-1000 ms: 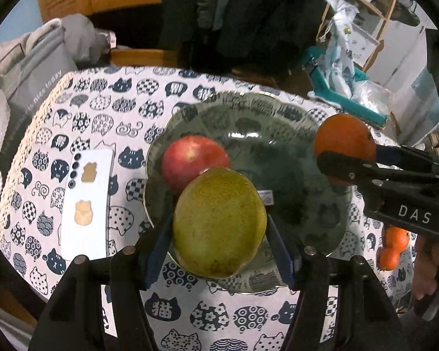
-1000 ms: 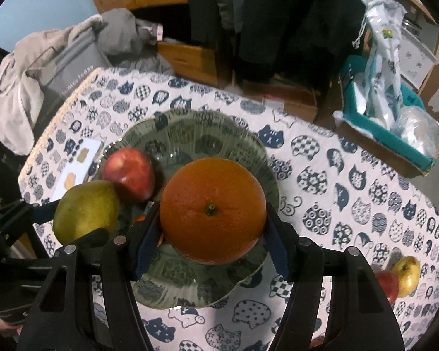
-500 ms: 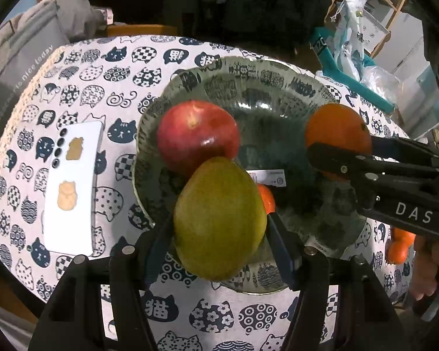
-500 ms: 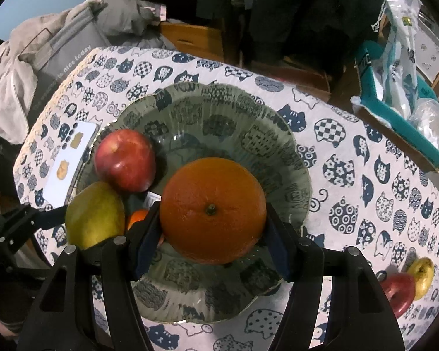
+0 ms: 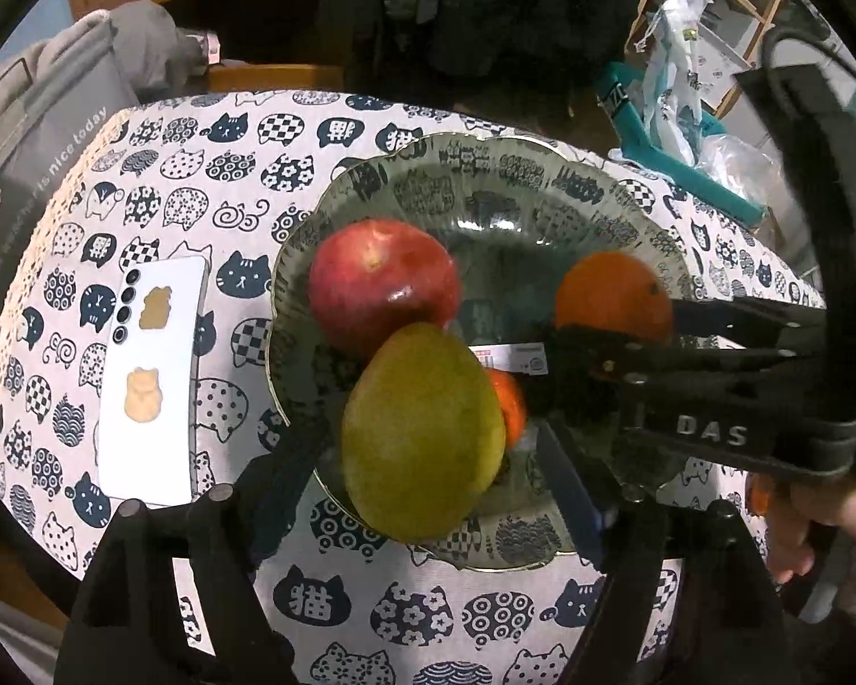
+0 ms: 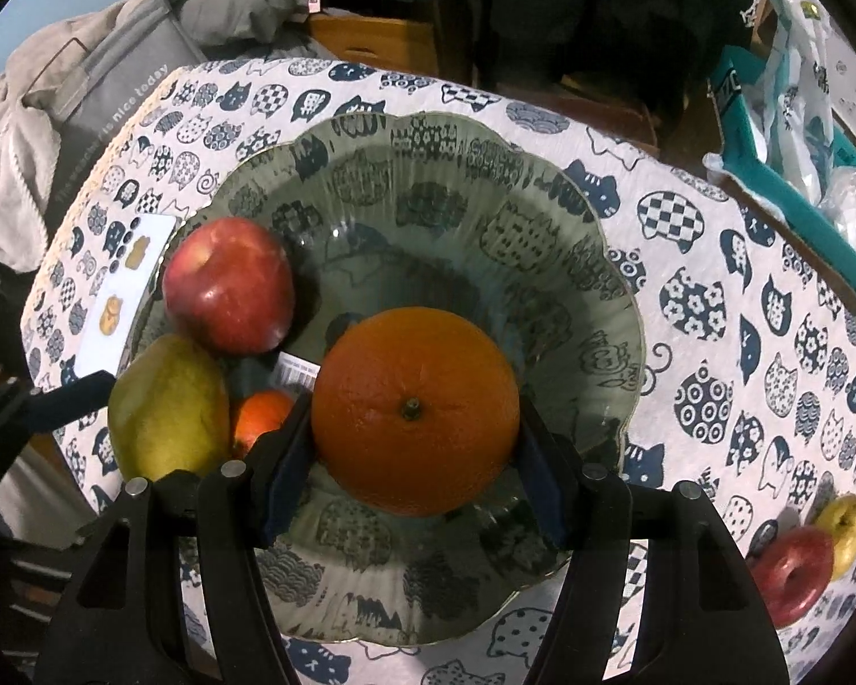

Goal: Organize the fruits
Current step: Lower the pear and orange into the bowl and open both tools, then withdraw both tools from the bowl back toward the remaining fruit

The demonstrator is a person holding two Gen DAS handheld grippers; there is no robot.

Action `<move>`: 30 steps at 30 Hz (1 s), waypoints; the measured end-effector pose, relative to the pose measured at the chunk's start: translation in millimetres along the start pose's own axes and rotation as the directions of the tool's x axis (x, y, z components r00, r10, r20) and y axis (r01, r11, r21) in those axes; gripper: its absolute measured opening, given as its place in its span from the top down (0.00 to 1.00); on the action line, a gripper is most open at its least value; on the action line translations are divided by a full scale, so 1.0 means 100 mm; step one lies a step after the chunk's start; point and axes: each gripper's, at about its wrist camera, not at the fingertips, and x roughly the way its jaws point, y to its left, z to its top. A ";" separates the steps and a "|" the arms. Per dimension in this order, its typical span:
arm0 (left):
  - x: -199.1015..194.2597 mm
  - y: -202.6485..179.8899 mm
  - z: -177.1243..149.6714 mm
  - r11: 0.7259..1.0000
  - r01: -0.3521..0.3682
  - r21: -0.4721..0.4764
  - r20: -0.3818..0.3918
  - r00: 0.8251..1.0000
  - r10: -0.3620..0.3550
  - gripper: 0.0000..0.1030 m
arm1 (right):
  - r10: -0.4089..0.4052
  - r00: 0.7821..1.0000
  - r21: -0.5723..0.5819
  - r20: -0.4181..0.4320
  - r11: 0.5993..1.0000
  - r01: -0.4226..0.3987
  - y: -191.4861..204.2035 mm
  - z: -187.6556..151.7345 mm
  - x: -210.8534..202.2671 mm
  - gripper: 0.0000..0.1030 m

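Note:
A ribbed glass bowl [image 5: 485, 142] [image 6: 428, 120] stands on the cat-print tablecloth. In it lie a red apple [image 5: 382, 279] [image 6: 228, 285], a small tangerine [image 5: 508, 399] [image 6: 262, 411] and a green-yellow pear [image 5: 422, 434] [image 6: 165, 405]. The pear leans on the apple at the bowl's near rim. My left gripper [image 5: 428, 445] straddles the pear; its jaws are opening and a gap shows on each side. My right gripper [image 6: 412, 419] is shut on a large orange [image 6: 414, 411] [image 5: 610, 297], low over the bowl's middle.
A white phone [image 5: 148, 377] lies left of the bowl. A grey bag [image 5: 45, 131] sits at the far left edge, a teal box with plastic bags [image 5: 685, 131] at the back right. A red apple [image 6: 793, 571] and a yellow fruit [image 6: 842, 525] lie at the right.
The left jaws have spread away from the pear, which now rests in the bowl against the apple. The right gripper has sunk lower into the bowl with the orange.

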 end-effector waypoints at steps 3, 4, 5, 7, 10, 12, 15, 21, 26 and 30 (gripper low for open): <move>-0.04 0.01 -0.01 1.000 0.002 -0.001 0.002 1.000 -0.002 0.22 | 0.014 1.000 0.000 -0.023 1.000 -0.014 0.00 -0.01 0.05 0.35; -0.06 0.01 -0.01 1.000 0.000 -0.001 0.005 1.000 0.000 0.22 | 0.017 0.999 0.000 -0.031 1.000 -0.017 0.01 -0.01 0.06 0.35; -0.08 0.02 -0.01 1.000 -0.003 -0.001 0.009 1.000 0.003 0.22 | 0.018 0.999 0.000 -0.039 1.000 -0.018 0.01 -0.01 0.08 0.35; -0.10 0.03 -0.01 1.000 -0.004 -0.002 0.013 1.000 0.004 0.22 | 0.013 0.999 -0.006 -0.052 1.000 -0.014 0.03 -0.02 0.11 0.34; -0.13 0.05 -0.01 1.000 -0.008 -0.008 0.019 1.000 0.008 0.22 | -0.003 0.998 -0.019 -0.059 1.000 0.002 0.05 -0.02 0.14 0.33; -0.15 0.05 -0.01 1.000 -0.010 -0.008 0.023 1.000 0.010 0.22 | -0.003 0.998 -0.016 -0.060 1.000 0.002 0.05 -0.02 0.14 0.33; -0.18 0.05 0.00 1.000 -0.015 -0.006 0.028 0.999 0.016 0.22 | -0.008 0.998 -0.018 -0.063 1.000 0.007 0.05 -0.02 0.14 0.33; -0.26 0.05 0.01 1.000 -0.011 -0.012 0.047 0.999 0.012 0.22 | 0.032 0.999 0.015 0.012 0.999 -0.032 0.03 0.04 -0.07 0.25; -0.34 0.02 0.03 1.000 -0.005 -0.016 0.074 0.997 0.006 0.22 | 0.028 0.996 0.038 0.082 0.999 -0.031 0.00 0.09 -0.36 0.25; -0.42 -0.01 0.05 1.000 -0.001 -0.016 0.101 0.995 0.003 0.22 | -0.024 0.989 0.027 0.146 0.999 0.020 0.00 0.09 -0.63 0.25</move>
